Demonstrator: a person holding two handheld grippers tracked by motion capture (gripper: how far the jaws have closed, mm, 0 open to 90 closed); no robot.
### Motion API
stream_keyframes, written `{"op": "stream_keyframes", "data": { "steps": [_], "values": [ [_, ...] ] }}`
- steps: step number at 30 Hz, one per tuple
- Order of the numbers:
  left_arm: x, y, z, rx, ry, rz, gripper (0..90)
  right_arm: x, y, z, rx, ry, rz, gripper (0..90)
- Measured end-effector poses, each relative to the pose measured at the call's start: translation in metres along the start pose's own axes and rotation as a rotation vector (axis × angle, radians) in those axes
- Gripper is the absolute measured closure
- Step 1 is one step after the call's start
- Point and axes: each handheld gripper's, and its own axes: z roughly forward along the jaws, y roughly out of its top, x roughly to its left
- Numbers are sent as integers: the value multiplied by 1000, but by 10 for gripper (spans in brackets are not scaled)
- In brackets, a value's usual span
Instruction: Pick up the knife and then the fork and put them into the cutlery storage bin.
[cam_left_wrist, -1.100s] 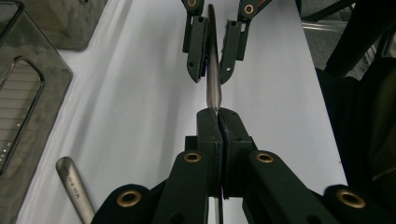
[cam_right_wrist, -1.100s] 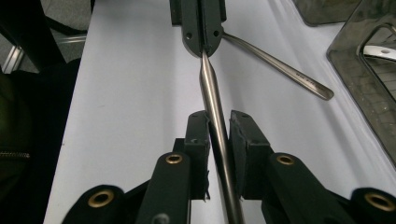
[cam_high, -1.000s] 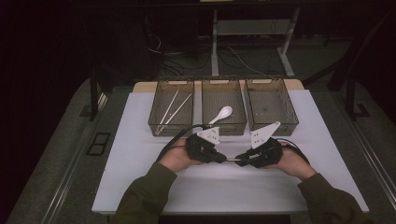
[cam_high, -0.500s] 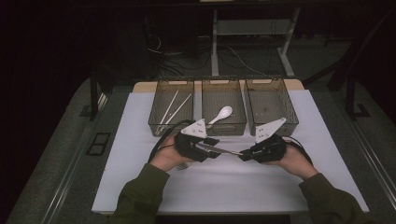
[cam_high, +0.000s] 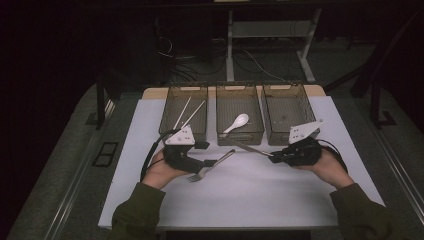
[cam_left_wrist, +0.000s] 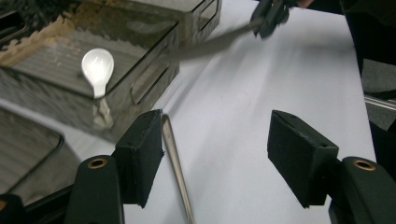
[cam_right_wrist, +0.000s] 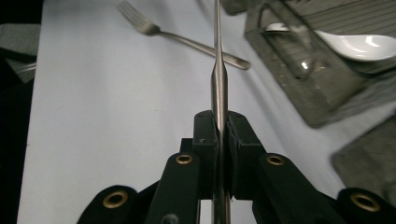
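**Fork released on the table, knife held in the right gripper**

Cutlery sorting at a white-covered table (cam_high: 280, 200), seen from above and from each gripper. A second ago the two grippers sat close together at the table's middle, jaws nearly meeting. They have since drawn apart, the left one toward the left, the right one toward the right.

The left gripper (cam_left_wrist: 215, 154) has just been opening its jaws. They now stand apart. The fork (cam_high: 210, 166) lies flat on the table; its handle runs along the inside of one jaw, and I cannot tell whether it touches that jaw. The other jaw is clear of it. From above, the fork's prongs point toward the person and its handle points toward the trays.

The right gripper (cam_right_wrist: 223, 140) is clamped tight on a knife (cam_right_wrist: 218, 81), holding it by the handle end. From above, the knife sticks out to the left, with its far end near the front of the middle tray (cam_high: 220, 107).

Three clear trays stand in a row at the far edge of the table. The left tray (cam_high: 168, 112) holds two chopsticks (cam_high: 186, 113). The middle tray holds a white spoon (cam_high: 236, 122).
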Motion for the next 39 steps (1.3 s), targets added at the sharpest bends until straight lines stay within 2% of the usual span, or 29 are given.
{"op": "stream_keyframes", "data": {
  "steps": [5,11,14,18,23,28,39],
  "values": [
    [-5,-14,-4,10,43,-34,272,-8,1,-11,-16,-38,34,830],
    [-9,-32,-11,19,96,-72,170,-24,2,-23,-23,-112,81,830],
    [-11,-42,-14,9,118,-102,136,-35,3,-30,-25,-163,116,830],
    [-12,-53,-16,21,130,-114,108,-52,5,-37,1,-229,168,830],
    [-11,-58,-16,37,154,-135,23,-76,4,-44,1,-297,241,830],
    [-10,-60,-14,36,154,-146,0,-95,3,-48,-3,-337,290,830],
    [-8,-62,-16,41,151,-155,0,-120,-4,-42,21,-438,414,830]
  ]
}}
